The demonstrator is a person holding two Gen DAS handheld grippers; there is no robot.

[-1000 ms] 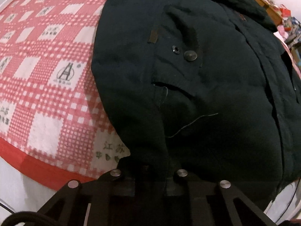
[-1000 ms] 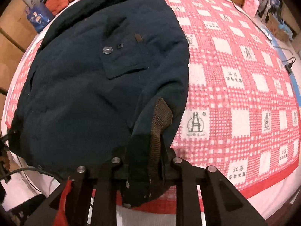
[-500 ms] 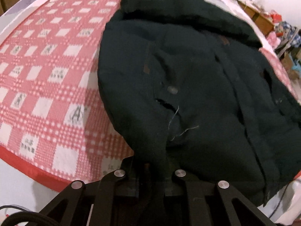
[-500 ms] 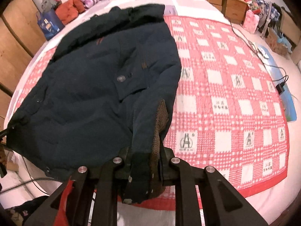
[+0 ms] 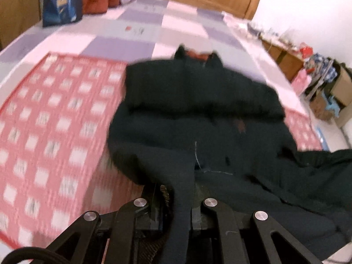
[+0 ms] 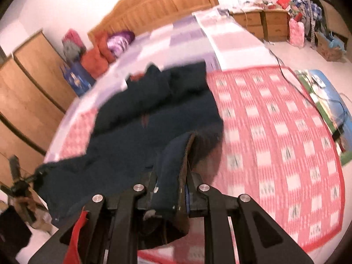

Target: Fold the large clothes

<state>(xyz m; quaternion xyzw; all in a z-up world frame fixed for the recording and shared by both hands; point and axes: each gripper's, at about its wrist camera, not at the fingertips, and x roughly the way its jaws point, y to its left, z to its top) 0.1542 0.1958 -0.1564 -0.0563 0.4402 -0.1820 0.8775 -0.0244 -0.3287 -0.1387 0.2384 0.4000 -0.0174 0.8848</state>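
Observation:
A dark navy padded jacket (image 5: 198, 114) lies on a red-and-white checked blanket (image 5: 48, 136) on the bed, collar at the far end. My left gripper (image 5: 176, 204) is shut on a fold of the jacket's lower hem, and the cloth rises taut between its fingers. In the right wrist view the same jacket (image 6: 140, 118) stretches away to the left. My right gripper (image 6: 171, 189) is shut on the hem corner with its brown knit cuff. Both held corners are lifted off the bed. The other gripper (image 6: 19, 182) shows at the far left, holding the opposite corner.
A wooden headboard (image 6: 158, 6) and a lilac patchwork sheet (image 5: 140, 33) lie beyond the jacket. Red and purple bundles (image 6: 105, 48) and a blue bag (image 5: 59, 0) sit near the headboard. Wardrobes (image 6: 24, 92) stand left, wooden drawers (image 6: 259, 22) and clutter right. A cable (image 6: 292, 83) crosses the blanket.
Both grippers have risen with the jacket's lower hem, which has come up off the blanket. The views now take in the headboard and far wall. Both grips are unchanged.

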